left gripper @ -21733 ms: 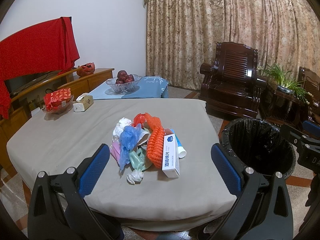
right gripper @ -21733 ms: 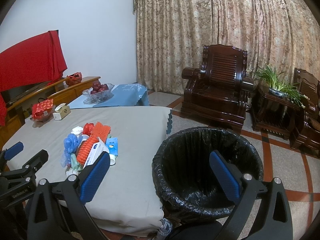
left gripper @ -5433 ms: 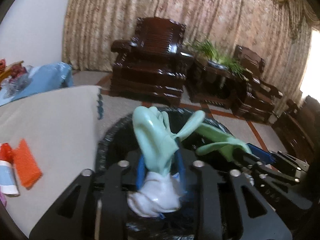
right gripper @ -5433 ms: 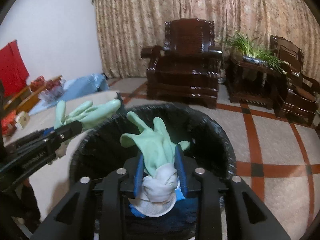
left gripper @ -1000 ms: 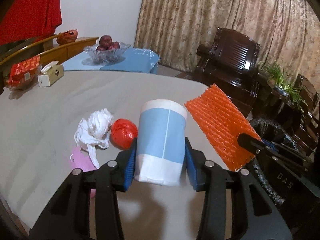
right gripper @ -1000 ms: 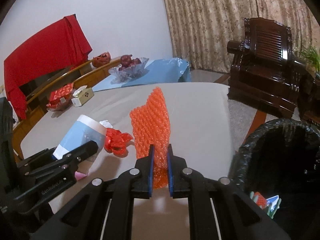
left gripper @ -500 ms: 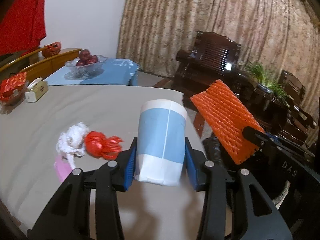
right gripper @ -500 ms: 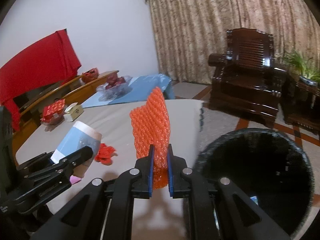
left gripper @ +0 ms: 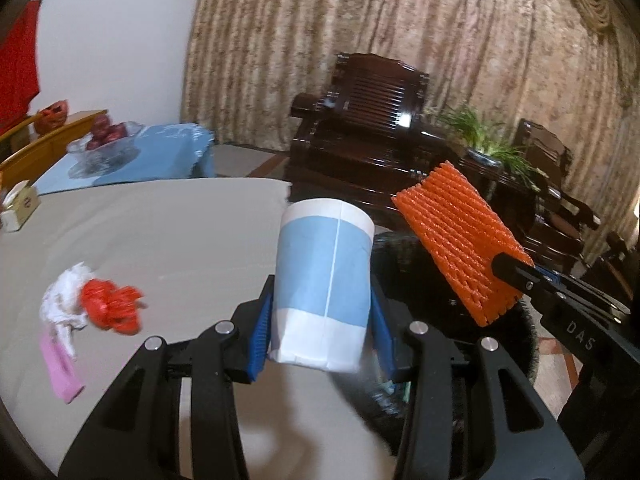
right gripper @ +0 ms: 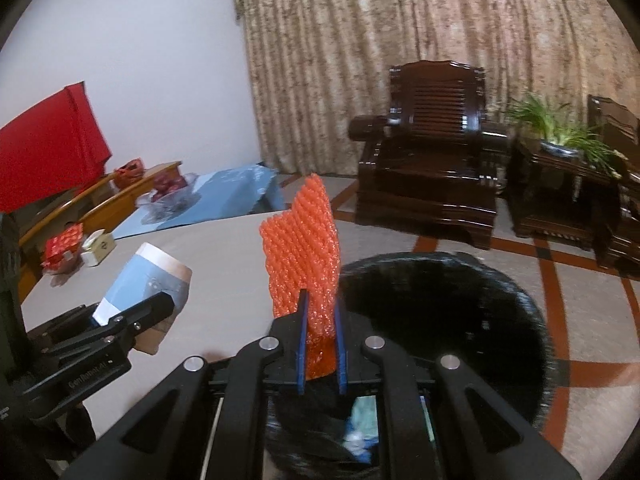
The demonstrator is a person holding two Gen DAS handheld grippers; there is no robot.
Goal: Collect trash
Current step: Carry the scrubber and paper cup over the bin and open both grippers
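My left gripper [left gripper: 320, 320] is shut on a blue and white paper cup [left gripper: 326, 276], held over the table's right edge. The cup also shows in the right wrist view [right gripper: 148, 284]. My right gripper [right gripper: 320, 332] is shut on an orange foam net sleeve [right gripper: 304, 248], held above the black-lined trash bin [right gripper: 460, 312]. The sleeve also shows in the left wrist view [left gripper: 460, 240]. A red crumpled wrapper [left gripper: 110, 306], a white tissue wad [left gripper: 60, 300] and a pink scrap [left gripper: 60, 364] lie on the table [left gripper: 168, 240].
A tissue box [left gripper: 18, 208] and a fruit bowl [left gripper: 106, 142] sit at the far left. Dark wooden armchairs [right gripper: 432, 184] and a plant stand [right gripper: 560, 184] stand behind the bin. Some trash [right gripper: 360, 428] lies inside the bin.
Both grippers have swung right with their loads, from over the table towards the bin. The bin now lies right under the right gripper.
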